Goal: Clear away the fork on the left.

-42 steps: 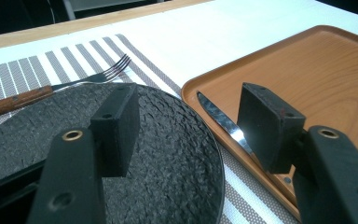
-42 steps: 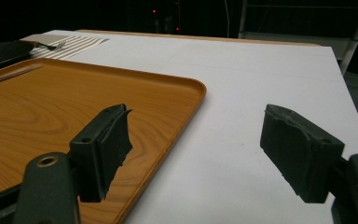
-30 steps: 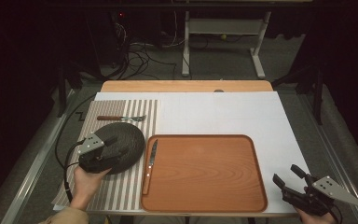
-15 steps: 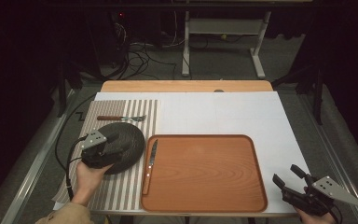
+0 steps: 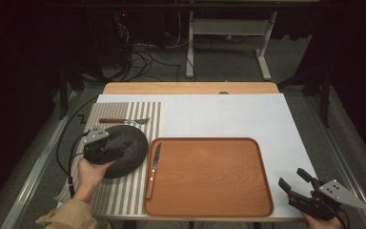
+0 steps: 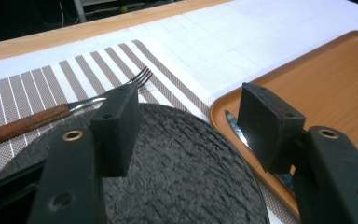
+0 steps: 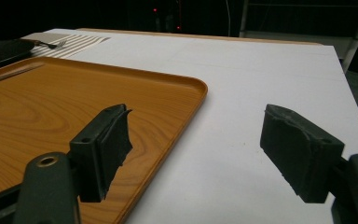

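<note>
Dark room, lit table (image 5: 228, 114): left gripper (image 6: 186, 123) hovers spread-jawed over the black plate (image 5: 124, 148), ready to grab; right gripper (image 7: 196, 149) idles agape.

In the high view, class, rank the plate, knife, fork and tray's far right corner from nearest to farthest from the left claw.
1. Dark plate: directly under the left claw, on the striped mat.
2. and 3. Fork, beyond the plate, and knife, to the right on the tray's left edge: too close to call.
4. Tray's far right corner: farthest, well to the right.
</note>
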Action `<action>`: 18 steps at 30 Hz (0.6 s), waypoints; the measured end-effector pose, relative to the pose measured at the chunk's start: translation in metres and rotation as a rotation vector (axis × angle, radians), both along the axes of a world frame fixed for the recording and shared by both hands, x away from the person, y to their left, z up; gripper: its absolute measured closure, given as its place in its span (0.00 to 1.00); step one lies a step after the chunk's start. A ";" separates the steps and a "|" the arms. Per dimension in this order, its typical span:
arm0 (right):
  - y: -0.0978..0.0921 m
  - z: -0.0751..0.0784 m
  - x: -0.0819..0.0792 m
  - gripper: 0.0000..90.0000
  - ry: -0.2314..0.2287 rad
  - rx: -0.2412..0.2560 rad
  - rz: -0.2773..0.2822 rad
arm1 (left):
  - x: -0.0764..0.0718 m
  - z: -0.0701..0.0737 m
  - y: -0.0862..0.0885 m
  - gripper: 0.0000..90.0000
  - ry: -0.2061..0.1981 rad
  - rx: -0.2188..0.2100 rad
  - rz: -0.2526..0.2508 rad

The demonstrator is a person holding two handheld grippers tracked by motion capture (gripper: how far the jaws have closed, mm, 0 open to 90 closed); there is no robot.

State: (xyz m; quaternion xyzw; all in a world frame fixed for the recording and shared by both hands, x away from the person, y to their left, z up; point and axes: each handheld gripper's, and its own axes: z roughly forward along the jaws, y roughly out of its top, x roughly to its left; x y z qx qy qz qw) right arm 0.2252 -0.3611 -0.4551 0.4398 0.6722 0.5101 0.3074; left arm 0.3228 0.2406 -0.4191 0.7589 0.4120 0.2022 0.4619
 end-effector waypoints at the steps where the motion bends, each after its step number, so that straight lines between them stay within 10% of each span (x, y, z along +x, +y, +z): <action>1: 0.000 0.000 0.000 0.27 0.001 0.001 0.001 | 0.001 0.000 0.000 0.41 0.000 0.001 0.001; 18: 0.000 0.000 0.001 0.27 0.008 -0.001 -0.002 | 0.023 0.008 0.003 0.41 0.006 0.021 0.021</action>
